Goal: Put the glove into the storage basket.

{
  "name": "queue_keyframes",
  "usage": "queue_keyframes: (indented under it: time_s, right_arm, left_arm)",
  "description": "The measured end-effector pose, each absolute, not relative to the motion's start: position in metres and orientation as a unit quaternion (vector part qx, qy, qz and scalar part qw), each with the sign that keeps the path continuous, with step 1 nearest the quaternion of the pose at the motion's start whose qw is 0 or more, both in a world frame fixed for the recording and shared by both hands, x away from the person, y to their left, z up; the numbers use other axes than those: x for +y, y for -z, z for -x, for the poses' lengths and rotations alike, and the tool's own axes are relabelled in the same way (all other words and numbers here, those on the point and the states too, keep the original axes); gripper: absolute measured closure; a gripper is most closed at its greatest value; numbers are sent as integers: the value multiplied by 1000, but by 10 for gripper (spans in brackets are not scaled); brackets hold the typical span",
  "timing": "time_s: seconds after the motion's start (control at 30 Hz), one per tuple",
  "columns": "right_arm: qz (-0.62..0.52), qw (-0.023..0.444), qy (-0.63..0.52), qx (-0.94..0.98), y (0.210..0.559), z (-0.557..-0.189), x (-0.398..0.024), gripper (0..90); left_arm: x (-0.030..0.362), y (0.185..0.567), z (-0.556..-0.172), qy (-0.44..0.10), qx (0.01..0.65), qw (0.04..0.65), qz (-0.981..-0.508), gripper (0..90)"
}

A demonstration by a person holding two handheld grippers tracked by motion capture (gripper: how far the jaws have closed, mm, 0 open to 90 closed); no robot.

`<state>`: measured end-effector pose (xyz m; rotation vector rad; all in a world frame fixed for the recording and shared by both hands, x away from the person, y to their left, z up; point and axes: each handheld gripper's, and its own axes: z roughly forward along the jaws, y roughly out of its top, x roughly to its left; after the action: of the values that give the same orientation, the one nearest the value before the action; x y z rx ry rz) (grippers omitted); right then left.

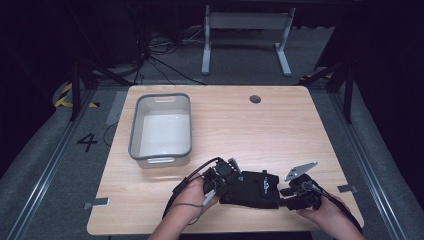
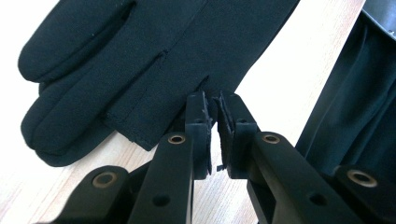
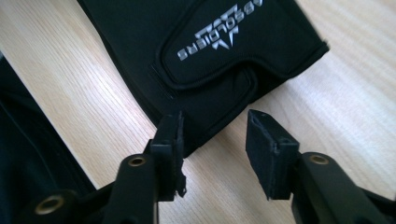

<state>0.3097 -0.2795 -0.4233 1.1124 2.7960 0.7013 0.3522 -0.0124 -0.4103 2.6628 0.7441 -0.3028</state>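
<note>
Black glove is lying flat on the near edge of the table, between the two grippers, well apart from the tub. In the left gripper view the finger end is showing; in the right gripper view the cuff with its strap tab and silver lettering.

Left gripper is pinching nearly closed. Its jaws are meeting at the glove's edge, apparently with a thin fold of cloth between the pads, though the grip point itself is dark and hard to confirm.

Right gripper is standing wide open, holding nothing. One jaw is touching or just overlapping the cuff's corner; the other is hovering over bare wood.

Judgement: the step looks like securing both ends before lifting or moving the glove, possibly to the tub. Doing it well calls for sliding the lower right jaw under the cuff hem, taking the thicker stitched edge rather than the strap tab, and closing fully before any lift. Thin knit is likely slipping easily from a shallow pinch.

Materials: the glove is soft, matte, stretchy fabric with visible seams. The table is pale wood grain, smooth. The tub is a white rectangular basin with a grey rim and rounded corners.
</note>
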Motion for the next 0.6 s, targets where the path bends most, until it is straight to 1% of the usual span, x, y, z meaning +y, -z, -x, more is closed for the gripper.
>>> queue_keyframes:
  time_s: [0.03,0.1,0.17,0.3,0.37,0.6]
  right_arm:
    - [-365,23,-225,903,424,-310,-279,553]
    - [-360,13,-223,906,427,-310,-278,590]
    - [-358,7,-220,907,428,-309,-276,654]
    - [-357,5,-219,908,424,-309,-276,825]
    - [-354,11,-228,907,418,-307,-277,850]
    - [-345,6,-246,906,405,-301,-278,862]
  left_arm:
    - [-13,413,-353,113,263,174,-942,826]
    - [-14,416,-353,118,264,168,-942,826]
    - [-15,419,-355,123,260,162,-944,827]
    - [-14,419,-355,124,263,162,-943,826]
    - [-13,418,-354,122,265,168,-942,826]
    - [-13,417,-355,121,265,167,-942,826]
